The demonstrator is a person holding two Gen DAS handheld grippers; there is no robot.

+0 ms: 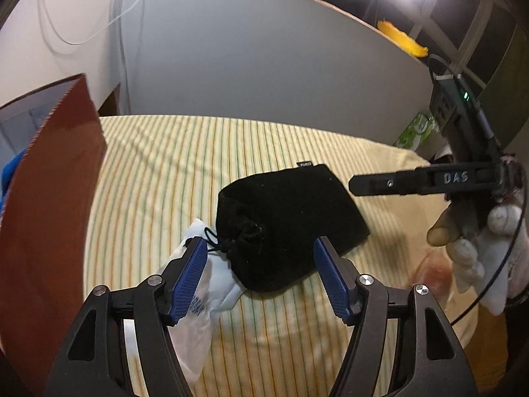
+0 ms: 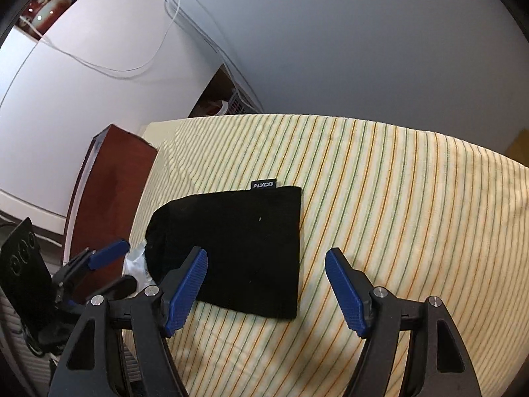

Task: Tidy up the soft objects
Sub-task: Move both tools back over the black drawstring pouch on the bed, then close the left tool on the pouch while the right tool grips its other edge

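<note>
A black drawstring pouch (image 1: 287, 225) lies flat on the striped yellow cloth (image 1: 172, 165); it also shows in the right wrist view (image 2: 238, 244). A white cloth bag (image 1: 201, 301) lies beside its tied end, partly under my left finger. My left gripper (image 1: 261, 248) is open and empty, its jaws standing either side of the pouch's near end. My right gripper (image 2: 266, 259) is open and empty, just above the pouch's near right corner. The right gripper shows from the side in the left wrist view (image 1: 406, 183). The left gripper shows at the left in the right wrist view (image 2: 109, 254).
A reddish-brown box (image 1: 49, 218) stands at the left edge of the cloth, also visible in the right wrist view (image 2: 109, 195). A grey wall panel (image 1: 264, 53) rises behind the bed. A gloved hand (image 1: 476, 241) holds the right gripper.
</note>
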